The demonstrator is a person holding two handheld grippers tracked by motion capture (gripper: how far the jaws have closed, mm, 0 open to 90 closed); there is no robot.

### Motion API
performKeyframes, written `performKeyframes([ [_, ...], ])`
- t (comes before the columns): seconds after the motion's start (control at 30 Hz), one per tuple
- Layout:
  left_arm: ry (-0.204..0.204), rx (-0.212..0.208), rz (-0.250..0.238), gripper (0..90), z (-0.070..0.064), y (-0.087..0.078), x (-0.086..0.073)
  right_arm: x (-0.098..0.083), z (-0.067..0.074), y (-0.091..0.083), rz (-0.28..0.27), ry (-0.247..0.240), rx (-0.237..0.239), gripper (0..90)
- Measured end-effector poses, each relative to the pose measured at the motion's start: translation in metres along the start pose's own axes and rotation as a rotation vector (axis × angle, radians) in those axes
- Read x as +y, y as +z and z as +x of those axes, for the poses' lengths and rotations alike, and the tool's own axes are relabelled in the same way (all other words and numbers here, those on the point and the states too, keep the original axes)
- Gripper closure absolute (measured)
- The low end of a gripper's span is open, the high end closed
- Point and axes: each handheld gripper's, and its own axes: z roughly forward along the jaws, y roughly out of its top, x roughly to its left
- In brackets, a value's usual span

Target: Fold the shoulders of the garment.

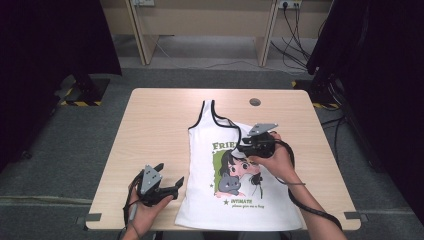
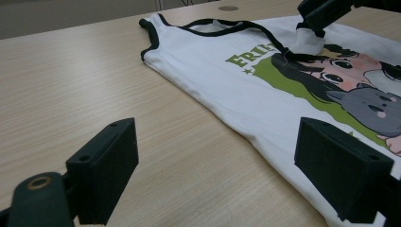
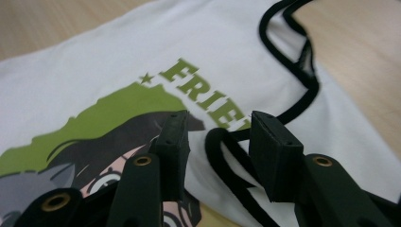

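A white tank top (image 1: 227, 200) with black trim, a green "FRIE…" print and a cartoon girl lies flat on the wooden table (image 1: 150, 125), hem toward me. One shoulder strap (image 3: 215, 151) is folded down over the print. My right gripper (image 1: 242, 146) hovers over that strap; in the right gripper view its jaws stand apart with the black-edged strap loop lying loose between them (image 3: 217, 137). The left gripper view shows it (image 2: 312, 21) far off, above a bunched bit of fabric. My left gripper (image 1: 171, 176) rests open over bare wood just left of the hem, nothing between its jaws (image 2: 217, 156).
A round cable hole (image 1: 255, 102) sits near the table's far edge. Bare wood (image 2: 71, 71) stretches left of the shirt. Black curtains (image 1: 50, 40) hang on both sides, and desk legs and cables (image 1: 295, 30) stand on the floor beyond.
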Motion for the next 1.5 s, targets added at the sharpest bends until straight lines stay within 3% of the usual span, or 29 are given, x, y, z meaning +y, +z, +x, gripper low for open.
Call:
performKeyframes([
  [0.1, 0.000, -0.003, 0.001, 13.5, 0.000, 0.000, 0.000, -0.002, 0.000, 0.006, 0.040, -0.023, 0.027, 71.1],
  [0.2, 0.000, -0.002, 0.001, 13.5, 0.000, 0.000, 0.000, -0.008, 0.002, 0.003, 0.042, -0.017, 0.045, 80.2],
  [0.37, 0.003, 0.000, 0.003, 13.5, 0.000, 0.000, 0.000, -0.020, 0.013, -0.009, 0.020, -0.029, 0.080, 81.4],
  [0.57, 0.012, 0.003, 0.003, 13.5, -0.001, 0.000, 0.000, -0.035, 0.030, -0.015, 0.075, -0.091, 0.121, 78.3],
  [0.63, 0.014, 0.003, 0.006, 13.5, -0.001, 0.000, 0.000, -0.036, 0.030, -0.017, 0.066, -0.106, 0.086, 68.5],
  [0.73, 0.011, 0.003, 0.007, 13.5, -0.001, 0.001, 0.000, -0.029, 0.021, -0.021, 0.006, -0.098, 0.028, 57.4],
  [0.83, 0.011, 0.002, 0.003, 13.5, -0.001, 0.000, 0.000, -0.018, 0.012, -0.017, -0.015, -0.084, -0.006, 52.3],
  [0.93, 0.010, 0.000, 0.006, 13.5, -0.001, 0.001, 0.000, -0.010, 0.005, -0.007, 0.001, -0.094, -0.025, 51.8],
  [1.0, 0.010, -0.001, 0.005, 13.5, -0.001, 0.000, 0.000, -0.006, 0.003, 0.002, 0.032, -0.110, -0.022, 54.5],
  [1.13, 0.006, -0.002, 0.002, 13.5, -0.001, 0.000, 0.000, -0.008, 0.004, 0.010, 0.087, -0.119, -0.001, 77.2],
  [1.3, 0.006, -0.003, 0.007, 13.5, -0.001, 0.001, 0.000, -0.015, 0.008, -0.006, 0.027, -0.089, 0.013, 82.8],
  [1.43, 0.013, 0.000, 0.005, 13.5, -0.001, 0.001, 0.000, -0.020, 0.015, -0.024, -0.063, -0.081, -0.039, 82.3],
  [1.5, 0.012, 0.001, 0.006, 13.5, -0.001, 0.001, 0.000, -0.025, 0.021, -0.026, -0.073, -0.089, -0.055, 82.1],
])
